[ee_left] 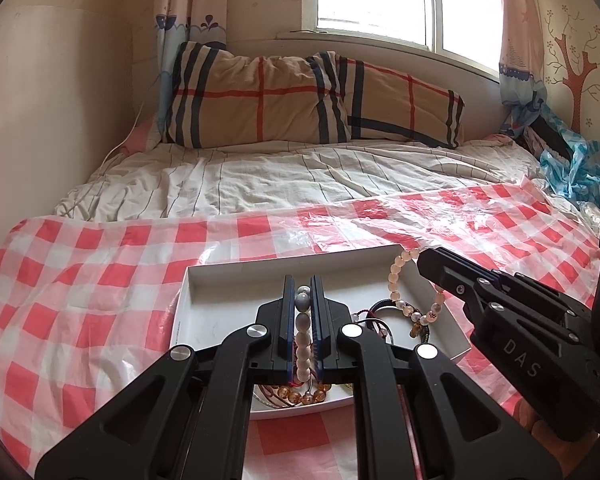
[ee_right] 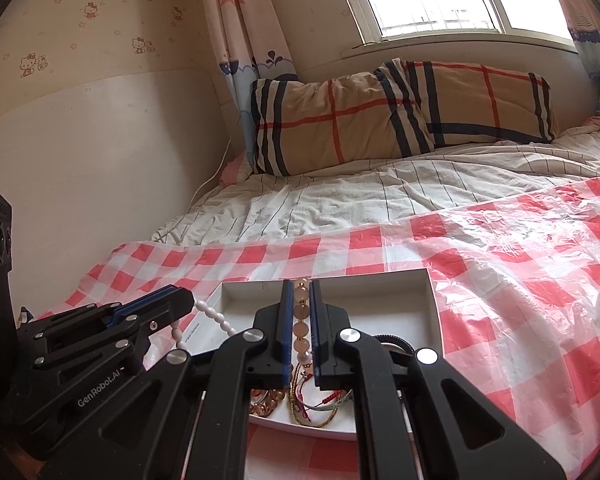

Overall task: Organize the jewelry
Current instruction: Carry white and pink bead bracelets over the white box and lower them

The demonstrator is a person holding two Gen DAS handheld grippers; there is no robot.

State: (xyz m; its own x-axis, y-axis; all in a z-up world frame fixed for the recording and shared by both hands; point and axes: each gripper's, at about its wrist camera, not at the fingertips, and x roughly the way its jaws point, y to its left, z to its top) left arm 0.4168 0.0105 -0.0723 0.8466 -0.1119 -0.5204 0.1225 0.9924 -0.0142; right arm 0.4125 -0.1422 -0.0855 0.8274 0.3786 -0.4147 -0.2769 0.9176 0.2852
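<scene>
A shallow white tray [ee_left: 236, 272] lies on the red-checked plastic sheet and holds a tangle of bracelets. My left gripper [ee_left: 303, 284] is shut on a white-and-grey bead bracelet [ee_left: 303, 322] above the tray's near part. My right gripper [ee_right: 301, 286] is shut on a peach bead bracelet [ee_right: 301, 312]; the peach bracelet [ee_left: 396, 270] hangs in a loop over the tray's right wall in the left wrist view. The white bracelet [ee_right: 214, 314] also shows in the right wrist view, held by the left gripper [ee_right: 184, 296] over the tray's [ee_right: 380, 284] left edge. Amber beads [ee_left: 300, 394], red cords and gold bangles [ee_right: 320, 414] rest in the tray.
The tray sits on a bed covered by a red-and-white checked sheet [ee_left: 100, 272]. A striped white duvet [ee_left: 280, 176] and plaid pillow [ee_left: 300, 100] lie behind, under a window. A wall [ee_right: 80, 160] runs along the left. Blue plastic [ee_left: 572, 168] is bunched at the far right.
</scene>
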